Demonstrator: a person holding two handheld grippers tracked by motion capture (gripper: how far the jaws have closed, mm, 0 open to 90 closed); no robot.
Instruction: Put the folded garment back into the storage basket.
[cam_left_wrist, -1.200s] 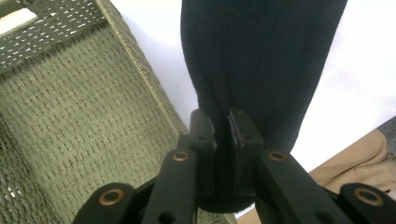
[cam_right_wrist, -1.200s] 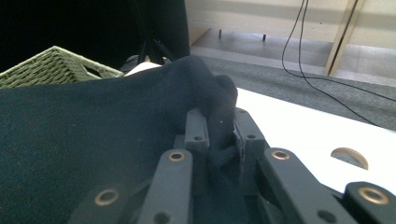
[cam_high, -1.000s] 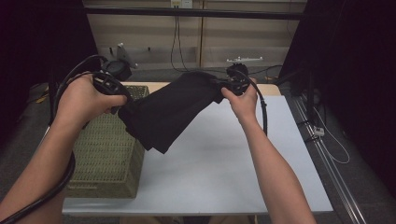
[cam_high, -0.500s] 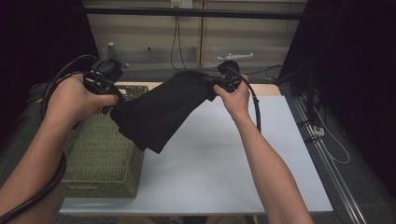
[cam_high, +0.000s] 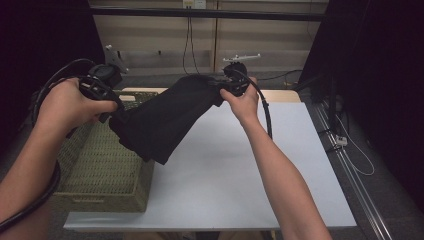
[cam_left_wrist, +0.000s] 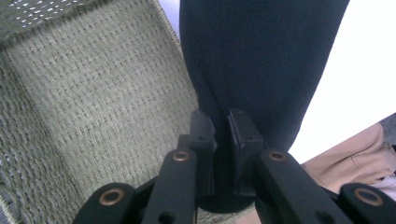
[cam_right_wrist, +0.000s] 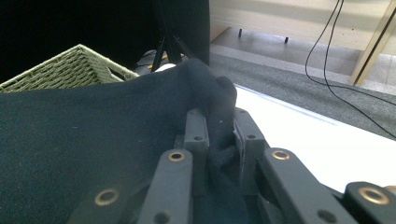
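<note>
Two grippers clamp one black cloth (cam_high: 165, 117): left gripper (cam_high: 107, 92) grasps its lower-left end at centre left of the high view, right gripper (cam_high: 231, 86) pinches the upper corner at top centre. Cloth hangs between them, over basket (cam_high: 95, 165) edge and white table (cam_high: 240, 170).

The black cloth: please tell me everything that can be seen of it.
The black cloth is a dark, soft, matte fabric without print, apparently folded double. It hangs in the air, stretched between the left gripper and the right gripper, whose jaws are both shut on its upper edge. It slopes down from the right gripper, and its loose lower corner dangles over the white table, beside the woven green basket. Nothing else touches it.
</note>
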